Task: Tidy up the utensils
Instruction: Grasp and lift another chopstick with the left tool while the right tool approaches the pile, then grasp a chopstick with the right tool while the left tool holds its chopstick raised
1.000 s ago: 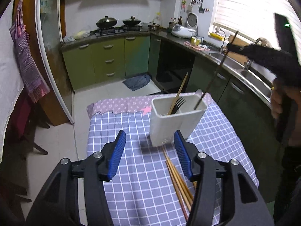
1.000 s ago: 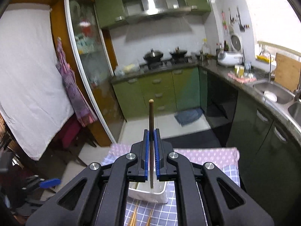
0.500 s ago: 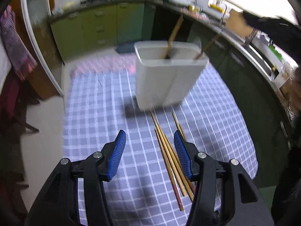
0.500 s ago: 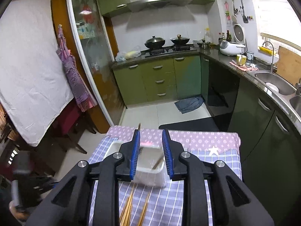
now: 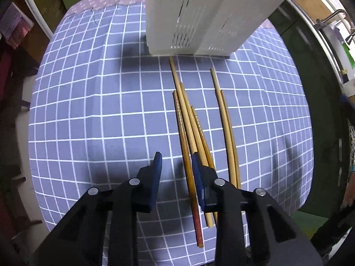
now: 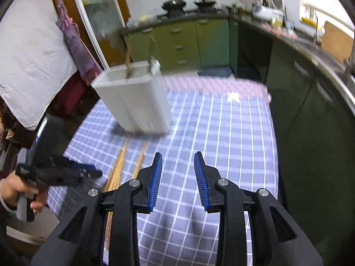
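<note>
Over the checked cloth (image 5: pixel 106 110) of the desk, my left gripper (image 5: pixel 176 161) points steeply down at the loose chopsticks (image 5: pixel 190 128), which lie in a rough bundle running from the foot of the white utensil holder (image 5: pixel 199 15) toward me. My left fingers (image 5: pixel 158 166) stand fairly narrow and are closing. One reddish-ended chopstick (image 5: pixel 187 166) runs through the gap, close along the inner face of the right-hand finger, but I see no pad pressing on it, so I judge it not yet gripped. The others lie under or beyond that finger, which makes me think I am trying to single out one stick, not the heap.

My right gripper (image 6: pixel 178 166) hangs over bare cloth to the right of the holder (image 6: pixel 135 102), fingers (image 6: pixel 200 170) moderately apart and opening, with nothing between them. It carries nothing, so it looks free for the next pickup. From that view two sticks (image 6: pixel 128 51) already stand in the holder, blurred. A pair of lighter chopsticks (image 5: pixel 226 128) lies apart to the right, probably best left for my right side.
</note>
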